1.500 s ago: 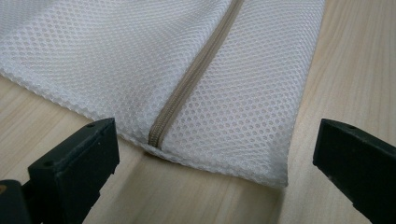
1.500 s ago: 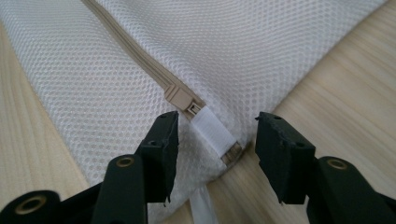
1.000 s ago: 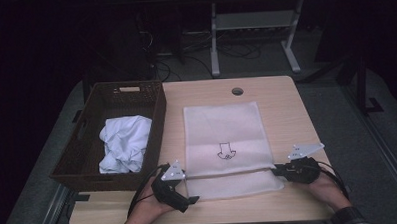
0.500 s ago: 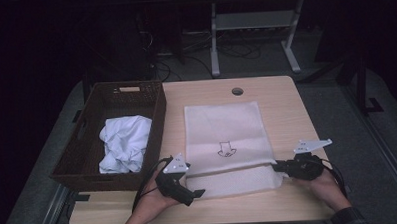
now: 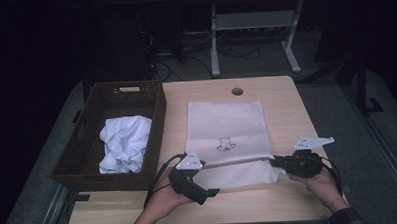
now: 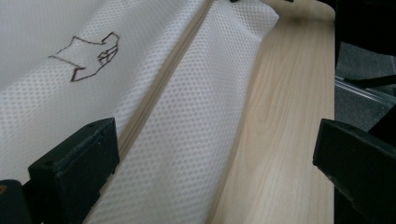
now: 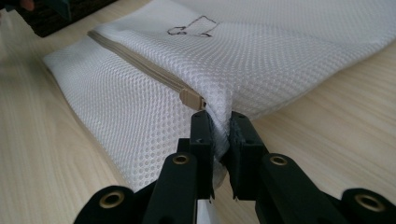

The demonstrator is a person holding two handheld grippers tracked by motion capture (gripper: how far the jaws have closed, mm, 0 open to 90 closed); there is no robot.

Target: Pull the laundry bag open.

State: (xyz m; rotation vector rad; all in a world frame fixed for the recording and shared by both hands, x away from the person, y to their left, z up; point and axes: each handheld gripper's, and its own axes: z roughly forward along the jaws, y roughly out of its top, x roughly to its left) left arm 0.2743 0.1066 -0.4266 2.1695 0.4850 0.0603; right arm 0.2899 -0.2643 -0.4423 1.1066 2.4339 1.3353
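Note:
A white mesh bag [image 5: 225,126] with a drawn arrow lies flat on the wooden table [image 5: 286,99], its tan zipper [image 7: 140,63] running across near the front. My right gripper [image 7: 220,135] is shut on the mesh at the bag's corner, just beside the zipper pull [image 7: 192,99]; from above, the right gripper [image 5: 276,162] sits at the bag's near right corner. My left gripper [image 5: 206,188] rests by the near left corner. In its own view the left gripper [image 6: 215,158] is wide open over the mesh bag [image 6: 187,140] and bare wood.
A dark wicker basket [image 5: 68,161] stands on the left of the table with a crumpled white cloth [image 5: 123,143] inside. A cable hole [image 5: 237,91] sits near the far edge. A metal frame and cables [image 5: 254,45] stand on the floor beyond.
My left gripper has turned and slid a little right along the front edge. The bag's near flap has drawn in slightly. The right gripper keeps its hold and has tilted up a bit.

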